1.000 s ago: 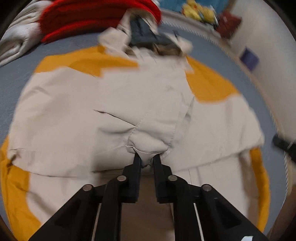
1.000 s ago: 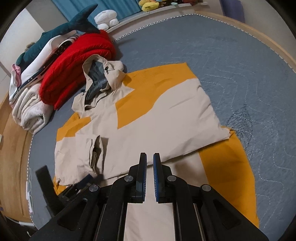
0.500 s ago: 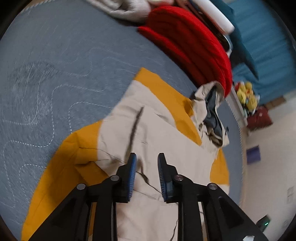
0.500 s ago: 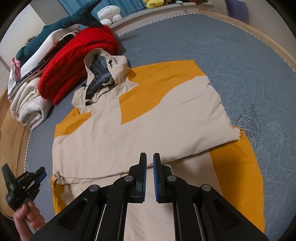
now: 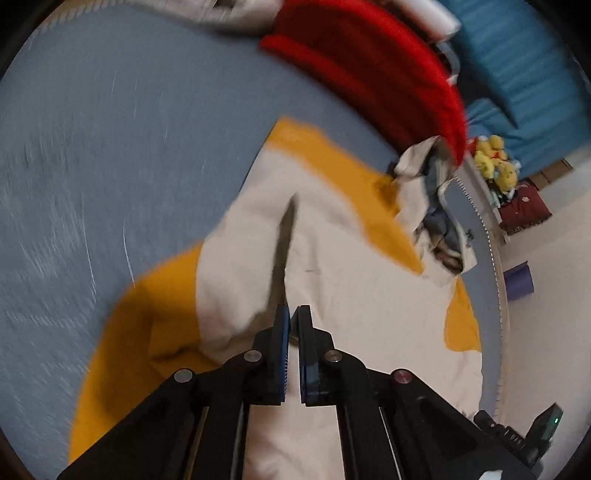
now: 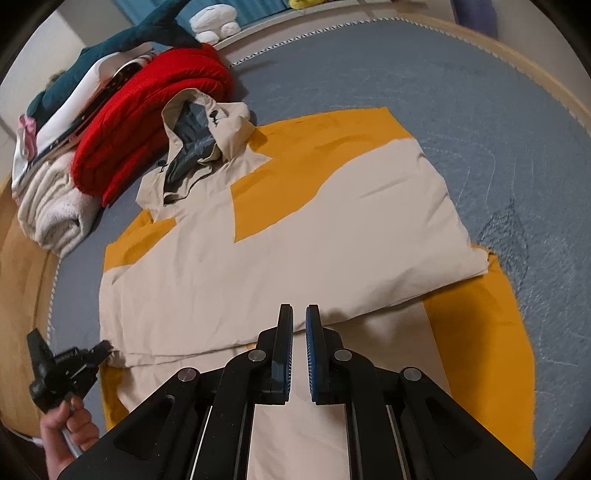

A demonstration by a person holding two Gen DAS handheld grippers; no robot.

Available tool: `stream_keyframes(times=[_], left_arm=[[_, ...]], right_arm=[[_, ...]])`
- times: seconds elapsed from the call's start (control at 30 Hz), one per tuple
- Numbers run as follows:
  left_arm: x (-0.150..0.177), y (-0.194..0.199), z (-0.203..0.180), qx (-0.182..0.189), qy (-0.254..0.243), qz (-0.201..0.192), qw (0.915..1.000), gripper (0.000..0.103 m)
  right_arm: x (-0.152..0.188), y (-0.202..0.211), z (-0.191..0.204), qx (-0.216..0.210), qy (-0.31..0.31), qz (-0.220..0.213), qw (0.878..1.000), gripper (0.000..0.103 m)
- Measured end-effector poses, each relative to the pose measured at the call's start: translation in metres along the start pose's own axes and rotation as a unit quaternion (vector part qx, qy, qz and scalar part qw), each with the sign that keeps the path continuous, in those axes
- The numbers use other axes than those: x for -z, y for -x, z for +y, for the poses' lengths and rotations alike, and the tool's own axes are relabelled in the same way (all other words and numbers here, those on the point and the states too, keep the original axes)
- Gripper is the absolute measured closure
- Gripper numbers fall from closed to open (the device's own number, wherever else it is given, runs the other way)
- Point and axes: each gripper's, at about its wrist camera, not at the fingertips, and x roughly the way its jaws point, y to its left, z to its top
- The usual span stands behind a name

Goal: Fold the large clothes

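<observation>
Since the earlier frames, the left gripper has been carried from the middle of the beige-and-orange jacket out to its edge, and the sleeve fold that was being pinched a second ago has been laid flat across the body. In between, its jaws were being opened and have just been closing again; they are now being held almost together, with a fold of beige cloth seen right at the tips, though whether that cloth is being pinched cannot be told through the blur. In the right wrist view the left gripper is being gripped by a hand and held at the jacket's corner.

The right gripper is being kept over the lower middle of the jacket, its blue-padded jaws nearly together, with nothing seen between them.

The jacket is being shown spread on the grey-blue quilted mat, both sleeves folded across the front and the hood pointing toward a folded red garment. Beside the red garment a rolled cream fleece and a teal plush shark are being stacked at the mat's edge, and a white plush toy is being seen behind them. In the left wrist view, yellow plush toys are being seen beyond the hood.
</observation>
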Motion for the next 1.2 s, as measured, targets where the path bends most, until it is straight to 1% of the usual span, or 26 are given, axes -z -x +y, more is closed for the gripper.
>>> stream_keyframes(times=[0.07, 0.17, 0.2, 0.23, 0.3, 0.33, 0.37, 0.4, 0.47, 0.5, 0.53, 0.57, 0.6, 0.63, 0.67, 0.73, 0.8, 0.87, 0.93, 0.97, 1.0, 1.03, 1.1, 1.13, 1.2], left_arm=[[-0.003, 0.004, -0.005, -0.011, -0.009, -0.008, 0.9999, 0.100], [-0.003, -0.006, -0.002, -0.039, -0.001, 0.019, 0.9990, 0.099], [-0.002, -0.004, 0.000, -0.053, 0.003, 0.013, 0.9985, 0.099], [-0.003, 0.003, -0.001, -0.071, -0.006, -0.008, 0.9974, 0.099], [-0.005, 0.014, -0.012, -0.088, -0.038, -0.040, 0.9946, 0.099], [-0.006, 0.018, -0.017, -0.088, -0.052, -0.053, 0.9934, 0.099], [-0.006, 0.021, -0.020, -0.079, -0.060, -0.062, 0.9931, 0.099], [-0.006, 0.020, -0.024, -0.065, -0.067, -0.061, 0.9938, 0.098], [-0.006, 0.002, -0.027, -0.038, -0.069, -0.027, 0.9965, 0.095], [-0.004, -0.010, -0.024, -0.030, -0.064, -0.001, 0.9975, 0.094], [-0.001, -0.021, -0.021, -0.029, -0.057, 0.020, 0.9977, 0.094], [0.003, -0.036, -0.015, -0.043, -0.048, 0.048, 0.9968, 0.094], [0.006, -0.046, -0.010, -0.065, -0.044, 0.070, 0.9944, 0.094], [0.009, -0.053, -0.005, -0.080, -0.039, 0.085, 0.9924, 0.094], [0.010, -0.052, -0.003, -0.079, -0.033, 0.086, 0.9926, 0.094], [0.007, -0.045, -0.008, -0.070, -0.032, 0.072, 0.9944, 0.094], [0.003, -0.035, -0.016, -0.060, -0.042, 0.055, 0.9958, 0.093], [0.002, -0.030, -0.017, -0.053, -0.044, 0.048, 0.9965, 0.093], [0.002, -0.034, -0.015, -0.049, -0.044, 0.053, 0.9964, 0.093], [0.004, -0.033, -0.010, -0.051, -0.044, 0.056, 0.9961, 0.093], [0.004, -0.036, -0.006, -0.057, -0.042, 0.059, 0.9957, 0.093], [0.004, -0.039, -0.002, -0.061, -0.036, 0.065, 0.9954, 0.093], [0.002, -0.042, -0.001, -0.058, -0.020, 0.071, 0.9955, 0.093], [0.001, -0.039, -0.001, -0.053, -0.018, 0.069, 0.9960, 0.093], [0.000, -0.029, -0.007, -0.051, -0.032, 0.059, 0.9964, 0.093]], right_arm=[[-0.003, -0.002, -0.007, -0.014, -0.019, 0.001, 1.000, 0.095], [-0.010, -0.007, -0.016, -0.031, -0.042, -0.003, 0.999, 0.095], [-0.014, -0.011, -0.021, -0.036, -0.051, -0.004, 0.998, 0.095], [-0.017, -0.015, -0.026, -0.036, -0.058, -0.005, 0.998, 0.095], [-0.023, -0.024, -0.035, -0.029, -0.070, -0.007, 0.997, 0.095], [-0.025, -0.028, -0.042, -0.020, -0.080, -0.004, 0.997, 0.095], [-0.027, -0.032, -0.049, -0.015, -0.089, -0.001, 0.996, 0.095], [-0.028, -0.037, -0.058, -0.011, -0.104, 0.004, 0.995, 0.095], [-0.029, -0.051, -0.079, 0.017, -0.132, 0.031, 0.991, 0.095], [-0.027, -0.054, -0.084, 0.027, -0.140, 0.039, 0.989, 0.095], [-0.026, -0.054, -0.093, 0.029, -0.162, 0.043, 0.986, 0.095], [-0.025, -0.053, -0.096, 0.025, -0.172, 0.042, 0.984, 0.095], [-0.027, -0.047, -0.095, 0.033, -0.174, 0.038, 0.983, 0.095], [-0.029, -0.041, -0.091, 0.047, -0.164, 0.028, 0.985, 0.095], [-0.031, -0.034, -0.085, 0.055, -0.155, 0.014, 0.986, 0.095], [-0.034, -0.023, -0.072, 0.045, -0.136, -0.010, 0.990, 0.094], [-0.038, -0.016, -0.055, 0.020, -0.099, -0.034, 0.994, 0.093], [-0.039, -0.018, -0.039, 0.001, -0.064, -0.040, 0.997, 0.090], [-0.035, -0.029, -0.035, -0.019, -0.055, -0.023, 0.998, 0.083], [-0.035, -0.035, -0.035, -0.022, -0.055, -0.011, 0.998, 0.082], [-0.032, -0.047, -0.040, -0.015, -0.060, 0.012, 0.998, 0.081], [-0.028, -0.056, -0.045, 0.001, -0.066, 0.028, 0.997, 0.081], [-0.023, -0.063, -0.055, 0.023, -0.078, 0.049, 0.996, 0.081], [-0.024, -0.062, -0.057, 0.019, -0.086, 0.047, 0.995, 0.081], [-0.028, -0.053, -0.049, 0.031, -0.081, 0.038, 0.996, 0.081]])
